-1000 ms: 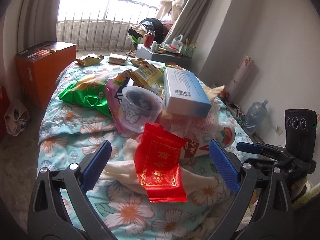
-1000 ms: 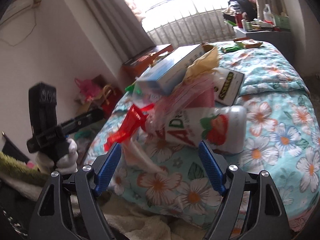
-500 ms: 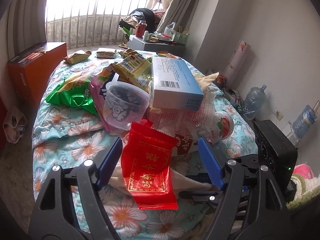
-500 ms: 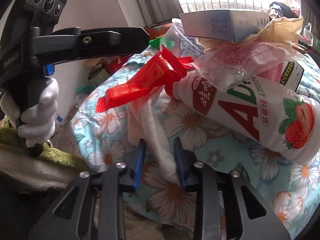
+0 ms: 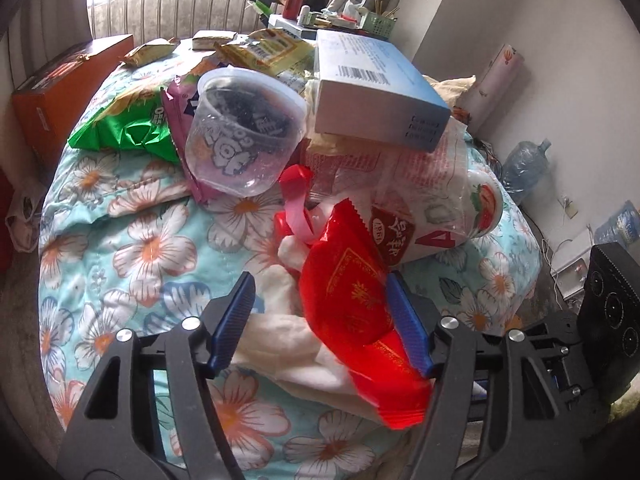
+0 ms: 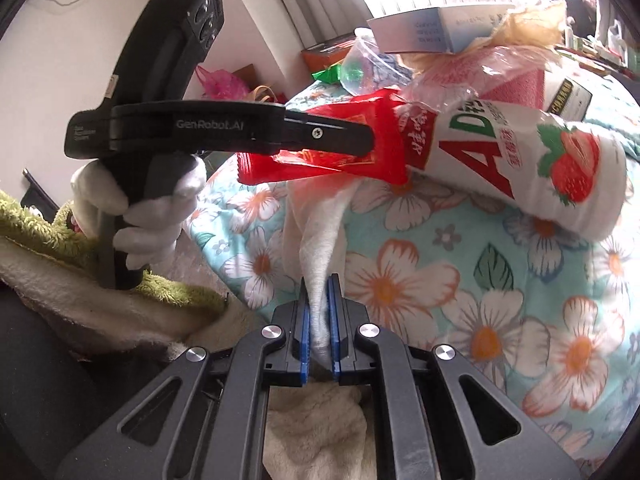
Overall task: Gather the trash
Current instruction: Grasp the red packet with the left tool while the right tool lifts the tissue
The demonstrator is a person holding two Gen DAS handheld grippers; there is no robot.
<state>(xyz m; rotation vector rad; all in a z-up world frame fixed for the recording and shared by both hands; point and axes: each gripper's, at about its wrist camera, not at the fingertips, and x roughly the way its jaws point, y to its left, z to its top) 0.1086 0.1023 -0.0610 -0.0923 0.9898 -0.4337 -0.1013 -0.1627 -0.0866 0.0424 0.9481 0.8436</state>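
We read "GenRobot.AI" on the left tongs [image 6: 370, 142], big red letters "AD" on the strawberry drink pouch [image 6: 520, 160], a barcode on the blue box [image 5: 372, 88]

the near end of the red wrapper [image 5: 360, 312] covers part of the white cloth [image 5: 288, 332] beneath it, and whether the left gripper [image 5: 320, 320] pads press it cannot be told. the blue box [image 5: 376, 92] hides the trash under it. clutter on the far table [image 5: 340, 20] is too small to identify.
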